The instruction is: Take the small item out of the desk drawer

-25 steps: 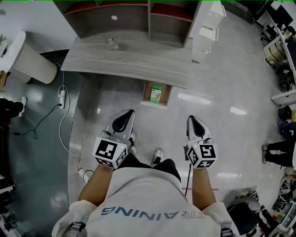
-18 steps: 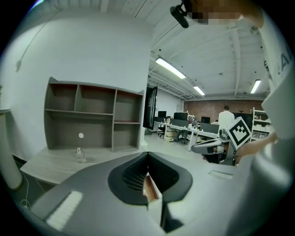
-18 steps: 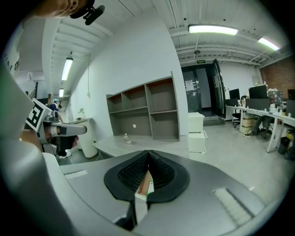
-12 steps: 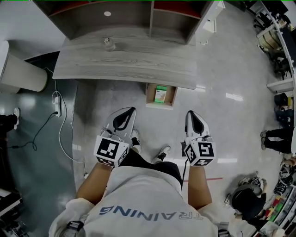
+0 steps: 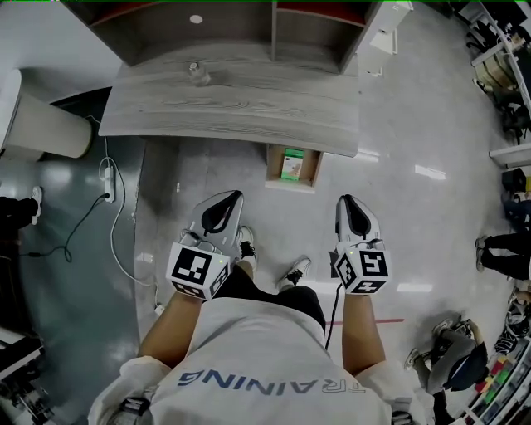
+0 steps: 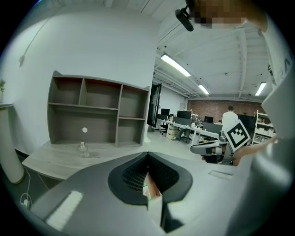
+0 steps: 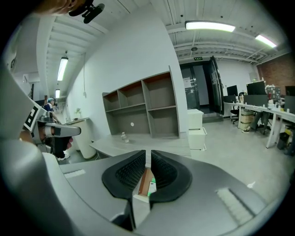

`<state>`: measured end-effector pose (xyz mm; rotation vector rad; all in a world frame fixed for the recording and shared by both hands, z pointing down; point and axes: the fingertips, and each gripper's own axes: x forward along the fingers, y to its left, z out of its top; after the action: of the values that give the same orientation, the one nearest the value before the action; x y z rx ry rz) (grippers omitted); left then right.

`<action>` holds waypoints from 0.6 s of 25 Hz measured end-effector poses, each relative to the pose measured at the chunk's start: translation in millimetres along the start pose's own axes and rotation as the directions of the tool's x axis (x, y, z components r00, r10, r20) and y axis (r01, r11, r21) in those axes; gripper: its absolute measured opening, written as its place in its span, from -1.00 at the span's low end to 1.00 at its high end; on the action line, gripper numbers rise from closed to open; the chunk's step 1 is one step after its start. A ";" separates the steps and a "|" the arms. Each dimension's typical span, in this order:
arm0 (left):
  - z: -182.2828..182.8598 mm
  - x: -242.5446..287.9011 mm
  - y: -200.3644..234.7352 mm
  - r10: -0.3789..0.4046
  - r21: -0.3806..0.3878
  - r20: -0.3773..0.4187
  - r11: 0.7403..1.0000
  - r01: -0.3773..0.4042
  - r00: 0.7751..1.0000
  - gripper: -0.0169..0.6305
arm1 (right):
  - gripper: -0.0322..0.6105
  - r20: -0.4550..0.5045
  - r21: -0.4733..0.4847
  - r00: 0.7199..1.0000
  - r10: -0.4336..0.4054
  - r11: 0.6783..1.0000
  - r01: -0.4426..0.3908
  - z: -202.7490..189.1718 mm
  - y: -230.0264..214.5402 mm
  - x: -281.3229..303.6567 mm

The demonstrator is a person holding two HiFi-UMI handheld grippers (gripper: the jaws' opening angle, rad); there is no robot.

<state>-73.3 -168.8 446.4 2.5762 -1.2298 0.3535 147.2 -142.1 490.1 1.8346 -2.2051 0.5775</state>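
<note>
The desk drawer (image 5: 274, 163) stands pulled out under the grey desk's (image 5: 232, 104) front edge. In it lies a small green-and-white box (image 5: 291, 165). Both grippers hover over the floor short of the drawer and point toward it. My left gripper (image 5: 232, 199) is shut and empty; its own view shows the drawer (image 6: 154, 196) and the box (image 6: 145, 188) between its jaws (image 6: 147, 156). My right gripper (image 5: 344, 202) has just been opening: a narrow slit shows between the jaws (image 7: 148, 154), with nothing held. Through it I see the box (image 7: 151, 186).
A small glass bottle (image 5: 197, 73) stands on the desk before an open shelf unit (image 5: 232, 25). A white drawer cabinet (image 5: 386, 37) is at the right. A power strip with cable (image 5: 108, 174) lies on the floor at left. My feet (image 5: 294, 270) are below the drawer.
The desk and drawer look slightly larger and have shifted right in the head view. Both grippers keep the same places in front of me.
</note>
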 end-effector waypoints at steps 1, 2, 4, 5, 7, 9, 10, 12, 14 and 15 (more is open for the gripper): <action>0.8 1.0 1.2 0.001 0.001 0.001 1.000 -0.001 1.000 -0.95 | -0.68 0.003 0.001 1.000 0.008 1.000 -0.008 0.8 1.7 0.3; 1.4 1.8 1.6 0.000 0.002 0.002 1.000 0.000 1.000 -0.95 | -0.56 0.003 0.003 1.000 0.019 1.000 -0.019 0.9 3.9 0.7; 2.4 3.4 1.4 -0.005 0.000 0.002 1.000 0.005 1.000 -0.95 | -0.21 -0.003 0.010 0.999 0.048 0.999 -0.048 0.8 8.1 2.3; 3.3 4.2 1.3 -0.008 0.000 0.002 1.000 0.008 1.000 -0.95 | 0.00 -0.005 0.015 0.998 0.058 0.998 -0.058 1.5 9.7 3.3; 5.6 5.2 1.4 -0.014 0.000 0.004 1.000 0.014 1.000 -0.95 | 0.22 -0.005 0.015 0.998 0.070 0.997 -0.070 3.9 13.0 5.3; 7.1 5.4 1.0 -0.018 0.004 0.005 1.000 0.017 1.000 -0.95 | 0.36 -0.015 -0.002 0.997 0.077 0.997 -0.077 4.3 17.1 6.2; 7.8 5.4 0.3 -0.019 0.005 0.005 1.000 0.019 1.000 -0.95 | 0.39 -0.024 -0.010 0.997 0.079 0.997 -0.079 3.4 18.9 6.2; 9.3 5.2 -1.3 -0.021 0.007 0.006 1.000 0.021 1.000 -0.95 | 0.41 -0.041 -0.015 0.996 0.079 0.997 -0.080 1.4 21.2 5.6; 10.1 4.9 -2.3 -0.022 0.009 0.006 1.000 0.022 1.000 -0.95 | 0.41 -0.050 -0.006 0.996 0.075 0.997 -0.076 -1.2 22.0 5.9; 9.6 4.9 -2.1 -0.023 0.009 0.006 1.000 0.023 1.000 -0.95 | 0.40 -0.057 0.001 0.996 0.072 0.997 -0.072 -4.2 21.9 7.3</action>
<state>-67.7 -174.3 438.7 2.5985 -1.2027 0.3480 123.9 -143.6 493.3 1.7216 -2.2418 0.6339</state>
